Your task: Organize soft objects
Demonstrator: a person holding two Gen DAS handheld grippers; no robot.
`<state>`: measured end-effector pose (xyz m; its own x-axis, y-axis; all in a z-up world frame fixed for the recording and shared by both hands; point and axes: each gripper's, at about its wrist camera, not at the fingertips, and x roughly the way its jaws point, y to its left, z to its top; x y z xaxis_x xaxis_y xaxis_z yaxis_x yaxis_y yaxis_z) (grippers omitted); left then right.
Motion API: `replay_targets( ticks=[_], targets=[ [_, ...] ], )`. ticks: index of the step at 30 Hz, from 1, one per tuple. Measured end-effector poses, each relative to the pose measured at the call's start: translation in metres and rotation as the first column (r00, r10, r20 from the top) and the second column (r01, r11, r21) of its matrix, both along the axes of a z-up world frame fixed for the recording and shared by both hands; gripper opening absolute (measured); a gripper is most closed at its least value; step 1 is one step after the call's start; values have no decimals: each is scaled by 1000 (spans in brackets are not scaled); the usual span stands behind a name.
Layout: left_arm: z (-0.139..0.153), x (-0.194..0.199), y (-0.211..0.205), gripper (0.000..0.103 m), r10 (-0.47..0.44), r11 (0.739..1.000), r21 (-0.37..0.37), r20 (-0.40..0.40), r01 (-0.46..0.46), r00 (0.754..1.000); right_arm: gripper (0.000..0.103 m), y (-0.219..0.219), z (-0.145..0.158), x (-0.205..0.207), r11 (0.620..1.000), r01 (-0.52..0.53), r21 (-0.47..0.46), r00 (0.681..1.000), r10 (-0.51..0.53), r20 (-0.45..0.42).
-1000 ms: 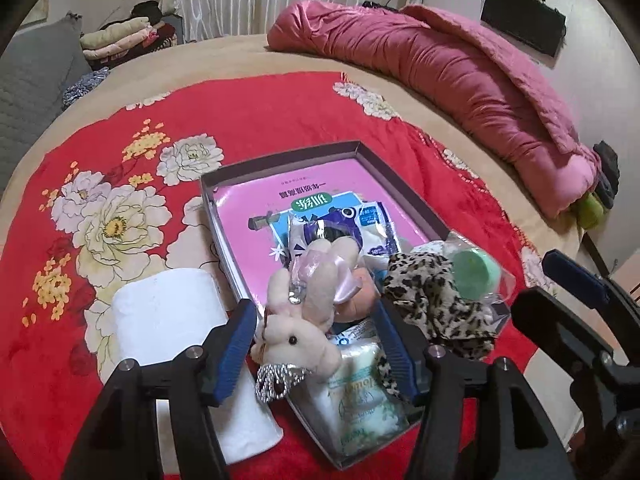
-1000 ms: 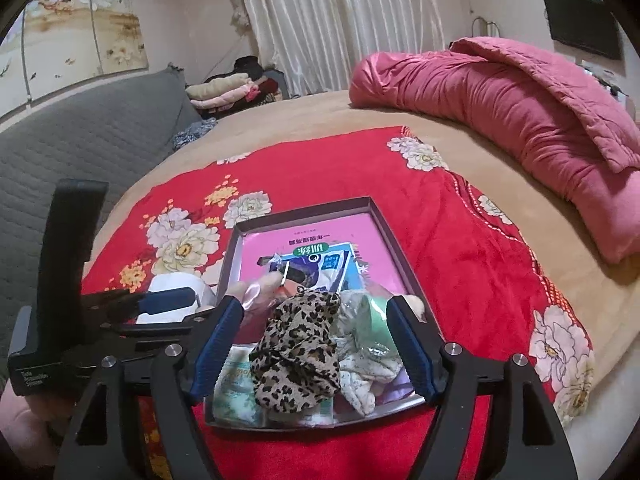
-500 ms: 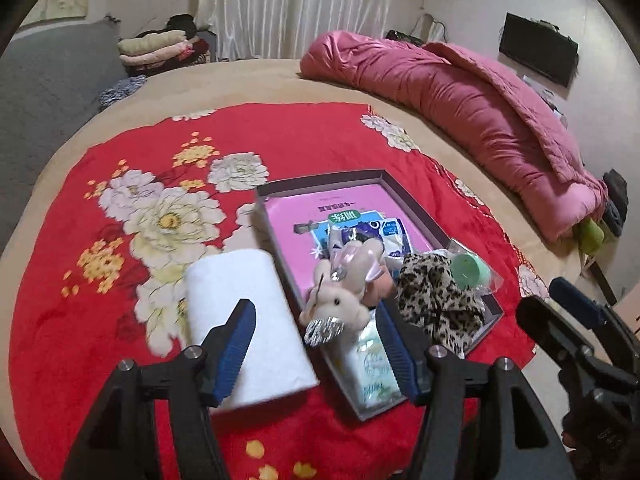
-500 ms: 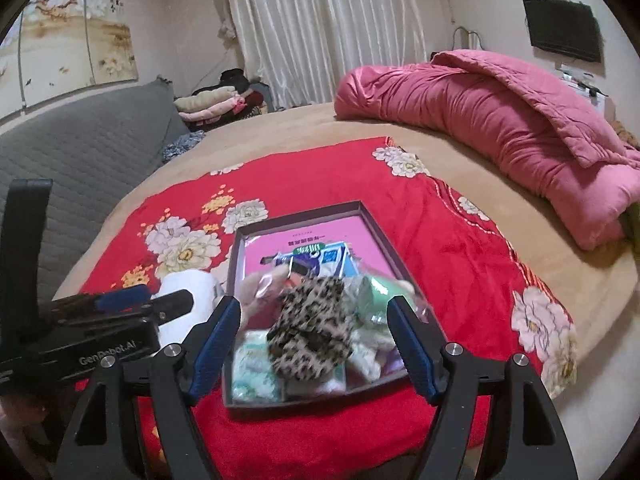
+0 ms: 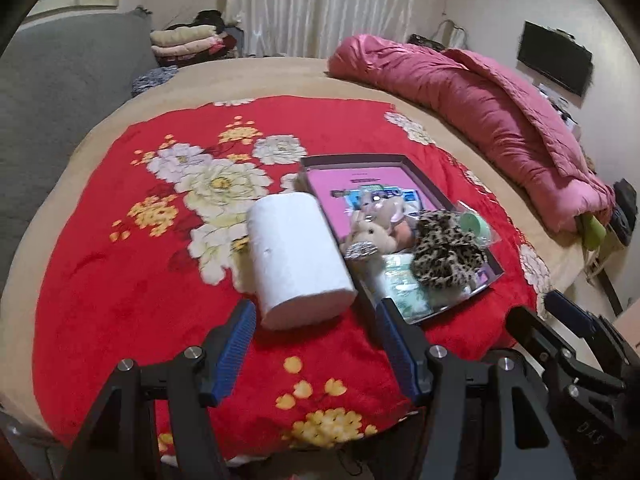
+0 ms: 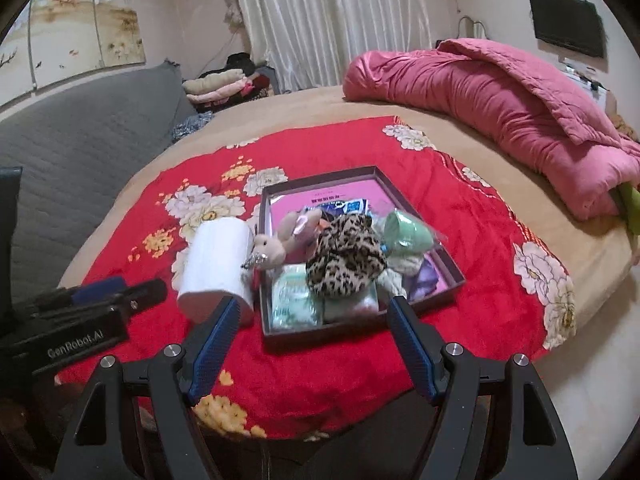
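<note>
Grey sofa and painting fill only the right view.

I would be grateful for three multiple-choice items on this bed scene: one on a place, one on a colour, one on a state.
1. Where does the white paper roll lie?
A. inside the box
B. on the red blanket, left of the box
C. on the pink quilt

2. What colour are the hand-held gripper pads?
A. blue
B. yellow
C. white

3. How do the left hand-held gripper and the right hand-held gripper stand?
A. both clamped on toys
B. one holds the roll
C. both open and empty

Answers: 1 B, the roll rests on the blanket beside the box wall; 2 A, the ribbed pads are blue; 3 C, nothing sits between either pair of fingers.
</note>
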<state>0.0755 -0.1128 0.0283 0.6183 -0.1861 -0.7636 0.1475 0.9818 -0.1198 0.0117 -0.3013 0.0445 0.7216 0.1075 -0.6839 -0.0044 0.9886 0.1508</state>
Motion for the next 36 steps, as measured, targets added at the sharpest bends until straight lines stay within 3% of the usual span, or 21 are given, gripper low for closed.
replay_targets(
  ticks=[5, 36],
  targets=[
    [2, -14, 9, 62, 58, 998, 35, 11, -58, 998, 77, 0, -3, -12, 1000, 13, 14, 1000, -13, -25],
    [-10, -38, -4, 62, 8, 999, 46, -26, -7, 1000, 77, 15, -9, -24, 998, 20, -59, 998, -23, -54]
  ],
)
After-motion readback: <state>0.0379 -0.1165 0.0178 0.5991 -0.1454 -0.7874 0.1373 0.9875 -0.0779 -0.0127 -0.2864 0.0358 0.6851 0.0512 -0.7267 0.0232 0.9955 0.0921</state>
